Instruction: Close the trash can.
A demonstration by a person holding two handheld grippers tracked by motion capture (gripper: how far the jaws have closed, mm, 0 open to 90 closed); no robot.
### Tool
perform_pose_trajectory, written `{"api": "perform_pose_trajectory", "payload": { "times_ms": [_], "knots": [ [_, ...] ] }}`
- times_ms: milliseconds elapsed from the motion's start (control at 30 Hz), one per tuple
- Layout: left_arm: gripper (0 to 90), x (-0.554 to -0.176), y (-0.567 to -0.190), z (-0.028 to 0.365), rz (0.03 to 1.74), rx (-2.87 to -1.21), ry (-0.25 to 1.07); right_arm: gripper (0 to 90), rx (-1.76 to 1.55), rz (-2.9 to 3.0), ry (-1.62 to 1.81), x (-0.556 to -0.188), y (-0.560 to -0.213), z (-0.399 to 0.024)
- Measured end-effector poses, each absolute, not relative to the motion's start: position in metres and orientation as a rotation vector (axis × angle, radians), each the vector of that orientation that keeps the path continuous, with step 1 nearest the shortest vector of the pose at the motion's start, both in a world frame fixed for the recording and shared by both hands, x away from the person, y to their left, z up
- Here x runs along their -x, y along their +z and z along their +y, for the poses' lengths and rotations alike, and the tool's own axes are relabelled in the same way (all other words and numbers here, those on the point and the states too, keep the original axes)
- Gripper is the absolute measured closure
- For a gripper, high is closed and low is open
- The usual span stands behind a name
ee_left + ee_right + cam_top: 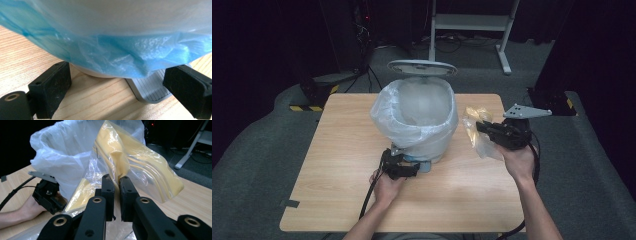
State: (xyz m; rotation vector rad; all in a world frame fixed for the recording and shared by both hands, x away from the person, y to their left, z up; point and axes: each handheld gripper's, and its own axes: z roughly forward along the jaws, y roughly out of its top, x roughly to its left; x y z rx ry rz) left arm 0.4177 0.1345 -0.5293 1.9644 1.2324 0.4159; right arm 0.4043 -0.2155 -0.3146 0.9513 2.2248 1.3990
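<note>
A grey pedal bin [422,135] stands mid-table, its lid [422,67] up and a translucent liner [412,107] folded over the rim. My left gripper [399,167] is low at the bin's front base. In the left gripper view it [120,92] is open, jaws either side of the liner's hem [120,55], the right one over the grey pedal [150,87]. My right gripper [494,131] hovers right of the bin. It [116,192] is shut on a clear plastic bag with yellow contents [140,162], also seen from above [476,126]. The liner [65,152] is just behind the bag.
The wooden table [462,190] has bare room in front and to the left of the bin. A scrap of dark tape [289,203] sticks out at its front left corner. A white desk frame [472,22] and black stands [312,92] are on the floor behind.
</note>
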Motion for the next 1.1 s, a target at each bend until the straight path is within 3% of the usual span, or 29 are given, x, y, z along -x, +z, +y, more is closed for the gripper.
{"api": "perform_pose_trajectory", "payload": {
  "times_ms": [1100],
  "knots": [
    [8.1,-0.418,-0.529,0.135,1.233,-1.962,0.414,84.3,-0.841,2.267,1.43,-0.419,-0.285,-0.182]
  ]
}}
